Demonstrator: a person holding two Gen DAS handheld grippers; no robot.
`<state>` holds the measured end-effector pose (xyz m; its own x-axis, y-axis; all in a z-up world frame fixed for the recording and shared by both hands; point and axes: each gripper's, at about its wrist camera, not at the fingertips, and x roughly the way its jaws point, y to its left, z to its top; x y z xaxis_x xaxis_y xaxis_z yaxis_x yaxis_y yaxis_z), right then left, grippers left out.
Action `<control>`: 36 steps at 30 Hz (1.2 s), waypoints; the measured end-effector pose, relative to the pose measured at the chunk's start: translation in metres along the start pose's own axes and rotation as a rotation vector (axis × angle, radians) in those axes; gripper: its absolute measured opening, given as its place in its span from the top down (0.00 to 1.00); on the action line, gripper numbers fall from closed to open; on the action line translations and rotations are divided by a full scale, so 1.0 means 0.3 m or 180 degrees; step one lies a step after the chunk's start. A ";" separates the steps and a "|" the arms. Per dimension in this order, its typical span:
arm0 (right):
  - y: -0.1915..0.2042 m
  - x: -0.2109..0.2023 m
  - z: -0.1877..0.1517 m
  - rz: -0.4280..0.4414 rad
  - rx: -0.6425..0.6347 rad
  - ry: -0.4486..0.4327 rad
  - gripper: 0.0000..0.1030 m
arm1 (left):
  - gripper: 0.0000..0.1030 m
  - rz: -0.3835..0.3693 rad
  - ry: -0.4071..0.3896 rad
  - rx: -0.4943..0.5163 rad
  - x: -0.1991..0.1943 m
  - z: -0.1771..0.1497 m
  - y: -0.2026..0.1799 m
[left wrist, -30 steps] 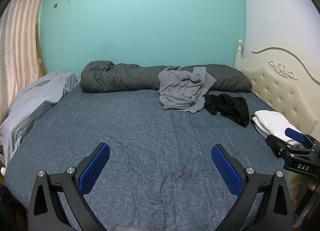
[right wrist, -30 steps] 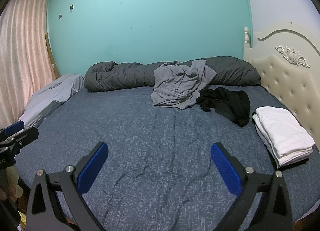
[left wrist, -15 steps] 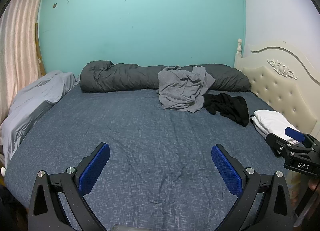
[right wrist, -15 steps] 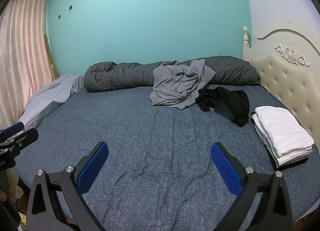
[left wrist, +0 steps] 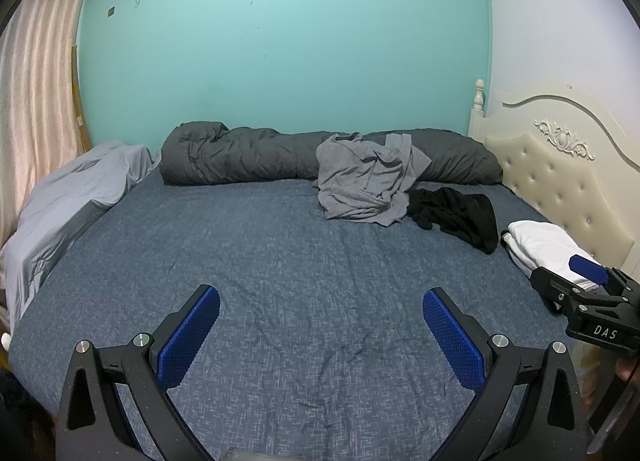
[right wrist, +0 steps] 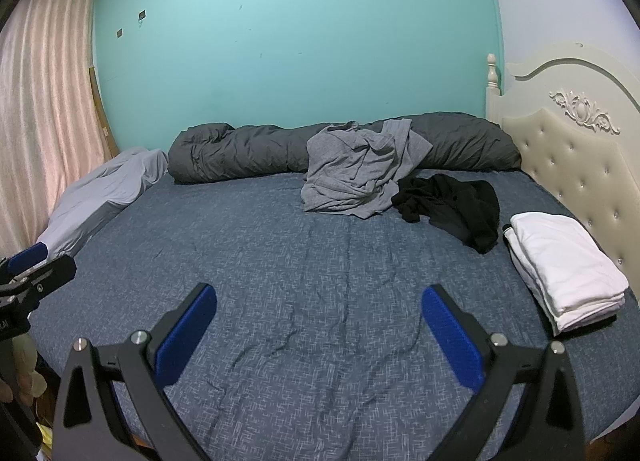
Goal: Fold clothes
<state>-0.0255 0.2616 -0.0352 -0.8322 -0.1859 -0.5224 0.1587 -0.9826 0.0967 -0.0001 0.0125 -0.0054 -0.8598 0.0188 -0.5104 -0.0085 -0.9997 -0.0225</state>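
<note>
Black fingers [left wrist: 180,325], blue pads [left wrist: 452,341], silver screws

Dim, sharp, fisheye-warped, dark corners

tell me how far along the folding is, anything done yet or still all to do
Done: a white garment lies folded in a neat stack by the headboard. In hand: nothing; the left gripper and right gripper are both open and empty above the bed. Left: the grey shirt and the black garment, both crumpled at the far side.
</note>
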 end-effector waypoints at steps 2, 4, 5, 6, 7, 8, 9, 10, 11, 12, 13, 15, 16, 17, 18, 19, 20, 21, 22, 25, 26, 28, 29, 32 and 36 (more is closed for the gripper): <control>0.000 0.001 0.001 -0.0002 0.0000 0.0001 0.00 | 0.00 -0.0004 0.0003 -0.0002 0.000 0.000 0.002; 0.001 0.002 0.003 -0.0002 -0.0003 0.0004 0.00 | 0.00 -0.0008 0.0006 -0.0004 0.000 0.000 0.004; 0.002 0.002 0.003 -0.0002 -0.0002 0.0004 0.00 | 0.00 -0.0010 0.0008 -0.0005 0.000 0.000 0.005; 0.003 0.003 0.003 -0.0003 -0.0002 0.0004 0.00 | 0.00 -0.0012 0.0009 -0.0006 -0.001 0.000 0.006; 0.003 0.003 0.003 -0.0001 -0.0001 0.0003 0.00 | 0.00 -0.0014 0.0011 -0.0007 -0.001 0.000 0.006; 0.003 0.003 0.002 -0.0002 -0.0002 0.0004 0.00 | 0.00 -0.0016 0.0012 -0.0008 -0.001 0.000 0.007; 0.003 0.003 0.000 -0.0002 -0.0003 0.0005 0.00 | 0.00 -0.0018 0.0014 -0.0009 -0.001 0.000 0.008; 0.003 0.004 -0.001 -0.0003 -0.0004 0.0007 0.00 | 0.00 -0.0020 0.0015 -0.0010 -0.001 0.000 0.009; 0.003 0.004 -0.002 -0.0004 -0.0005 0.0008 0.00 | 0.00 -0.0021 0.0019 -0.0010 -0.001 -0.001 0.009; 0.003 0.004 -0.003 -0.0004 -0.0006 0.0010 0.00 | 0.00 -0.0022 0.0022 -0.0010 0.000 -0.001 0.011; 0.002 0.005 -0.003 -0.0003 -0.0005 0.0013 0.00 | 0.00 -0.0024 0.0024 -0.0009 0.002 0.000 0.013; 0.001 0.006 -0.002 -0.0004 0.0000 0.0020 0.00 | 0.00 -0.0026 0.0029 -0.0007 0.002 -0.001 0.015; 0.001 0.006 -0.002 -0.0008 0.0004 0.0022 0.00 | 0.00 -0.0027 0.0029 -0.0008 0.003 0.000 0.015; 0.000 0.007 -0.001 -0.0007 0.0006 0.0025 0.00 | 0.00 -0.0029 0.0028 -0.0009 0.003 0.001 0.016; 0.000 0.007 -0.001 -0.0007 0.0009 0.0027 0.00 | 0.00 -0.0030 0.0027 -0.0011 0.004 0.001 0.016; 0.000 0.007 -0.001 -0.0007 0.0009 0.0027 0.00 | 0.00 -0.0036 0.0026 -0.0012 0.004 0.002 0.017; -0.001 0.007 -0.001 -0.0007 0.0009 0.0026 0.00 | 0.00 -0.0039 0.0026 -0.0015 0.005 0.003 0.018; 0.000 0.006 -0.001 -0.0005 0.0008 0.0025 0.00 | 0.00 -0.0039 0.0027 -0.0018 0.005 0.004 0.019; 0.001 0.006 -0.001 -0.0002 0.0008 0.0025 0.00 | 0.00 -0.0040 0.0028 -0.0019 0.006 0.004 0.019; 0.000 0.008 0.000 0.0001 0.0007 0.0025 0.00 | 0.00 -0.0043 0.0030 -0.0020 0.007 0.002 0.018; -0.001 0.008 0.000 0.0003 0.0008 0.0026 0.00 | 0.00 -0.0044 0.0031 -0.0021 0.008 0.002 0.017; -0.001 0.011 -0.001 0.0000 0.0009 0.0035 0.00 | 0.00 -0.0048 0.0035 -0.0026 0.010 0.001 0.015; -0.001 0.011 -0.002 0.0000 0.0010 0.0036 0.00 | 0.00 -0.0052 0.0038 -0.0029 0.012 0.000 0.017; -0.006 0.016 -0.003 0.0000 0.0029 0.0038 0.00 | 0.00 -0.0070 0.0059 -0.0060 0.029 -0.005 0.019; -0.019 0.039 -0.010 -0.0012 0.0065 0.0050 0.00 | 0.00 -0.0093 0.0117 -0.0118 0.082 -0.022 0.026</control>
<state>-0.0345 0.2649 -0.0445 -0.8243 -0.1821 -0.5361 0.1445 -0.9832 0.1118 -0.0179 0.0052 -0.0237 -0.8401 0.0492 -0.5401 -0.0139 -0.9975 -0.0693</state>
